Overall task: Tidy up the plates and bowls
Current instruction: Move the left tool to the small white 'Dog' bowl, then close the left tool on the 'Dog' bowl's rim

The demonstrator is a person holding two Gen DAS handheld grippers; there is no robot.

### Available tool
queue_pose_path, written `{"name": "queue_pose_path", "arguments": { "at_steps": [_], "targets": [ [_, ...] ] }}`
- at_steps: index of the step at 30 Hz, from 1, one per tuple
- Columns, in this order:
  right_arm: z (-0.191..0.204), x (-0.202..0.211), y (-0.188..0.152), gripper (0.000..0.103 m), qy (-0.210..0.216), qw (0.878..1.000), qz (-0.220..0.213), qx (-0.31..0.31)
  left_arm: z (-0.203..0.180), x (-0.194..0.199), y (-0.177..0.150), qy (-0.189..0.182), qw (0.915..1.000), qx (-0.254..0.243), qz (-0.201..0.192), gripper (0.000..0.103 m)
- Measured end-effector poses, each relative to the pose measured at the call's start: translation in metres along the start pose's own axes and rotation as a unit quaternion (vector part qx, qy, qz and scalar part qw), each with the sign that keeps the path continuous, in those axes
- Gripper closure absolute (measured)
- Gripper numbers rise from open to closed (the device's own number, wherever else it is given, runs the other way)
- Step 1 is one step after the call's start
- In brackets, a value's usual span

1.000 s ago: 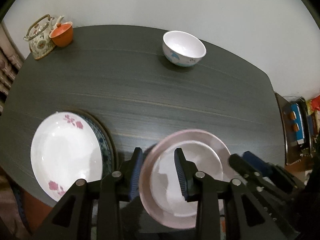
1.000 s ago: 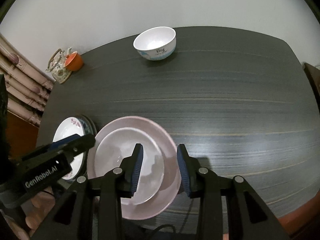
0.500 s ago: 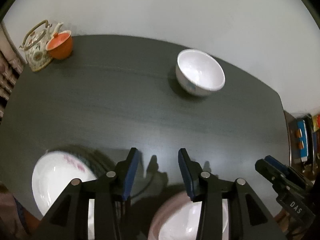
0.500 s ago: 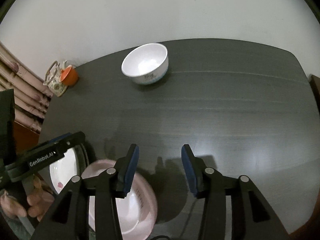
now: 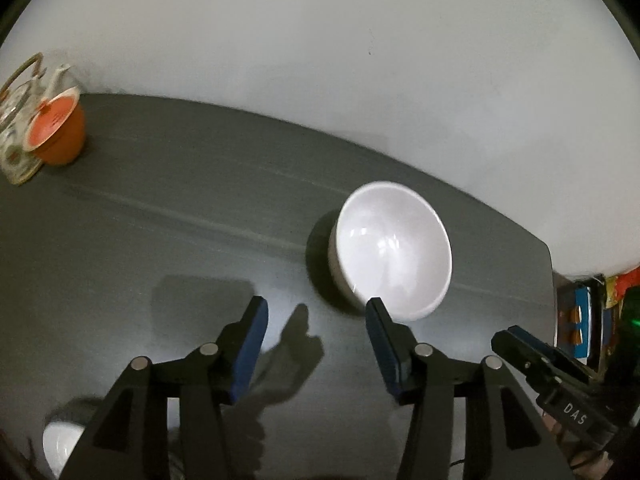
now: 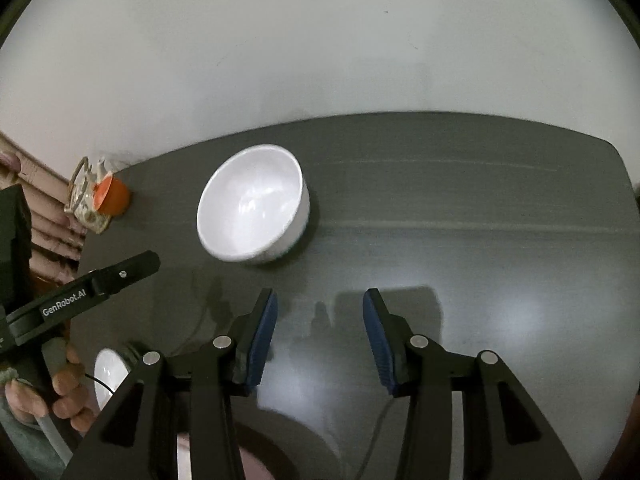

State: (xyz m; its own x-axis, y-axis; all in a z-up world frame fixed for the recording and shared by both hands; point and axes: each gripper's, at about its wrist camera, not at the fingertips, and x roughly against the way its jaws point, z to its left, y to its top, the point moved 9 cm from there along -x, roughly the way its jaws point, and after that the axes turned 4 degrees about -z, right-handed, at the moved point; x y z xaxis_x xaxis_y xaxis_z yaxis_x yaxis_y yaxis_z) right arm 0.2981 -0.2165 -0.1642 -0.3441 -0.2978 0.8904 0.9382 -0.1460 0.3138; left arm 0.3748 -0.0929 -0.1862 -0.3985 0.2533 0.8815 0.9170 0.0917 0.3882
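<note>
Your left gripper [image 5: 316, 316], jaws opening, and right gripper [image 6: 320, 312], jaws apart, both carry nothing above the dark table [image 6: 480, 208]; plates [image 6: 106, 376] sit at its near edge, apparently sorted, white bowl [image 6: 252, 204] alone mid-table, yet to collect.

Left gripper [image 5: 316, 312] jaws opening, empty, above table [image 5: 180, 208]; white bowl [image 5: 394, 250] just beyond.

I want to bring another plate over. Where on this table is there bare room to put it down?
The table is bare right of the bowl out to its right edge, and between the bowl and the orange cup. The near left edge is crowded: a plate lies there beside the left gripper.
</note>
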Motion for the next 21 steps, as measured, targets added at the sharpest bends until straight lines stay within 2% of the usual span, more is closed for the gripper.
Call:
{"name": "queue_pose_path", "arguments": {
  "at_steps": [3,7,21],
  "targets": [
    [-0.001,-0.015,0.022,0.061,0.002,1.000,0.000,-0.002,-0.001,-0.020,0.013,0.002,1.0000,0.003,0.008,0.051],
    [0.001,-0.036,0.036,0.061,0.004,1.000,0.012,0.002,0.000,-0.041,0.016,-0.002,0.9994,0.015,0.029,0.051],
    [0.006,-0.094,0.043,0.061,0.003,0.999,0.047,-0.001,0.000,-0.076,0.017,0.004,0.9989,0.015,0.045,0.052]
  ]
}}
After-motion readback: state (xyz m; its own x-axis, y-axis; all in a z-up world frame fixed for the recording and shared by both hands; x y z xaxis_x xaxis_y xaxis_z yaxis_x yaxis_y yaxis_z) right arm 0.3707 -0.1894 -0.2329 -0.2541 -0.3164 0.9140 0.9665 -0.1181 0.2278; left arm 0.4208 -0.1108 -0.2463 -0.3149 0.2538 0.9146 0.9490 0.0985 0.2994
